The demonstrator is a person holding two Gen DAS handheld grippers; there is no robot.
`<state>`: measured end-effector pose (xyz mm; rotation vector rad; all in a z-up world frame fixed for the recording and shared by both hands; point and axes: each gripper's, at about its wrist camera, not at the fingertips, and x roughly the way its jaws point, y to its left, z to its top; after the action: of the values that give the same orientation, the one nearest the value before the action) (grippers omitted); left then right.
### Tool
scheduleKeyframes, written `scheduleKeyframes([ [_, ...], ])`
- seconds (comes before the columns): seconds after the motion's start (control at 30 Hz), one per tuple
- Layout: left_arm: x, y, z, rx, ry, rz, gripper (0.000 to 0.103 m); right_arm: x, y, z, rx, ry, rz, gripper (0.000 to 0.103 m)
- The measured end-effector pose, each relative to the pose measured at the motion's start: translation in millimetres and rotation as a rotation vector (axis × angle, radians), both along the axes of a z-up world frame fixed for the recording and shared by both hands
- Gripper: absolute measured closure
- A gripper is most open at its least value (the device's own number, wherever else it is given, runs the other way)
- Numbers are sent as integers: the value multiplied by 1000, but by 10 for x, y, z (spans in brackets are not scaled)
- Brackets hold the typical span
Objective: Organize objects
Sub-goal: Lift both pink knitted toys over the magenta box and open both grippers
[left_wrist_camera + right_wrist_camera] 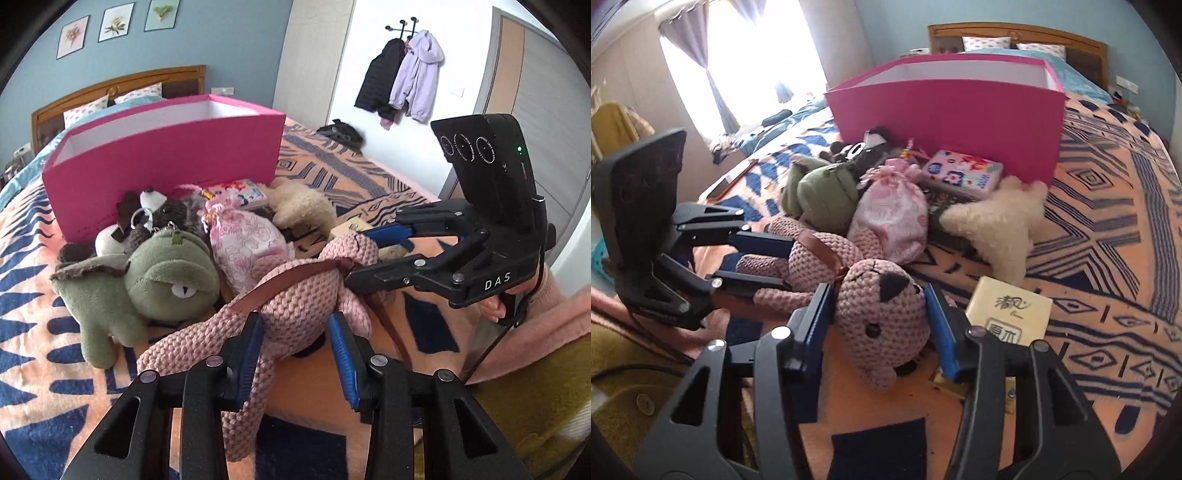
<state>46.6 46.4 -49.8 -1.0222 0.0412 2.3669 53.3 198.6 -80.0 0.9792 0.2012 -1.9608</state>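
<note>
A pink crocheted bear (295,295) (849,280) with a brown ribbon lies on the bed's patterned blanket. My left gripper (295,328) (775,262) has its blue pads on either side of the bear's body and legs. My right gripper (879,306) (373,254) has its jaws on either side of the bear's head. Both look closed against the toy. Behind it lie a green plush (147,284) (823,192), a pink drawstring pouch (247,243) (890,218), a cream plush (993,225), a tissue pack (960,171) and an open pink box (166,155) (945,107).
A yellow tissue packet (1012,310) lies right of the bear's head. A grey plush (173,214) sits by the box. Pillows and a wooden headboard (1019,33) are behind. Jackets (402,77) hang on the wall. The person's pink sleeve (554,317) is at the right.
</note>
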Motion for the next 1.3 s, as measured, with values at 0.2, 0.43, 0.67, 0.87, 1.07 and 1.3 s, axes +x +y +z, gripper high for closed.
scheduleKeyframes([
  [0.2,12,-98,223,91,36,-3,65,4,161,293,-103,-8,-12,54],
  [0.43,34,-233,608,95,153,14,51,-161,220,812,-226,46,-22,54],
  [0.67,-238,-355,771,-1,209,108,56,-484,-12,1131,-318,92,-25,54],
  [0.87,-731,-501,965,-34,224,173,75,-823,-213,1280,-349,88,-23,54],
  [1.07,-1158,-625,1062,-108,243,236,78,-1294,-482,1367,-352,88,-46,54],
  [1.3,-1654,-786,968,-162,199,294,80,-1796,-810,1180,-286,52,-58,54],
])
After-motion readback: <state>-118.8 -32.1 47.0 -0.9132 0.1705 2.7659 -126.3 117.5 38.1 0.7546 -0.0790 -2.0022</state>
